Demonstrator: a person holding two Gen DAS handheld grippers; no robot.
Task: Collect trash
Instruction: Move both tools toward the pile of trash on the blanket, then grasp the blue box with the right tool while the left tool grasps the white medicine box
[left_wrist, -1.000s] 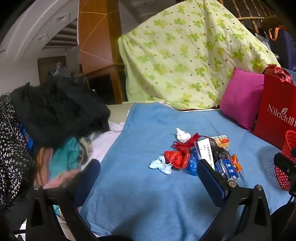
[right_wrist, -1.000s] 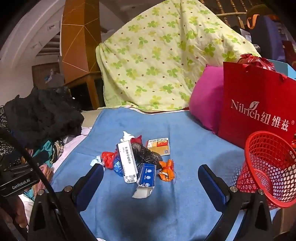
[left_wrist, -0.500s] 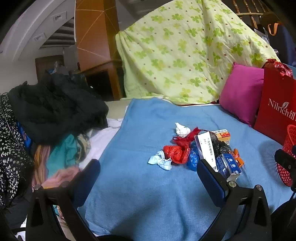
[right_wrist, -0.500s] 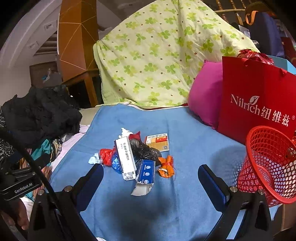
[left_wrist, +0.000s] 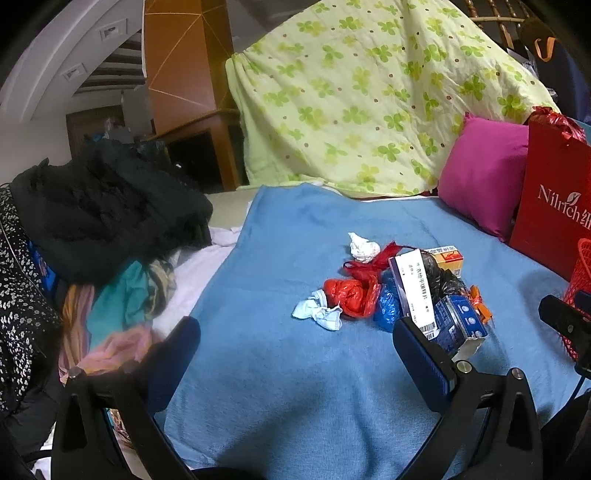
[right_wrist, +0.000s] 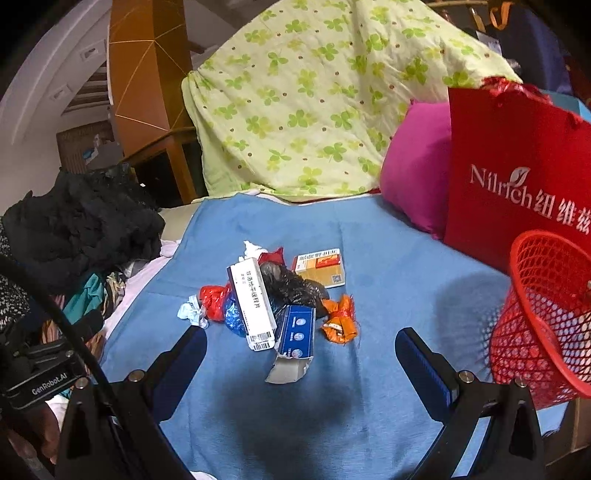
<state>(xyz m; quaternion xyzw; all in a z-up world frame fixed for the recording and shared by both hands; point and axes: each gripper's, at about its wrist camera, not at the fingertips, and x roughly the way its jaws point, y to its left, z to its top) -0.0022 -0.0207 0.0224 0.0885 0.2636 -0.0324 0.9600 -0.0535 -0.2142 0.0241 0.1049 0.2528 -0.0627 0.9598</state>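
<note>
Now we hold both the left hand-held gripper and right hand-held gripper wide and empty; the trash pile lies on the blue blanket, red basket at three o'clock.

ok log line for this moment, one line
phase: approach | left gripper: open, empty | right gripper: open, empty | trash pile: on blue blanket | red basket: right

Ahead of your right claw the trash pile lies on the blanket; the basket stands to its right, the bag behind that.
</note>
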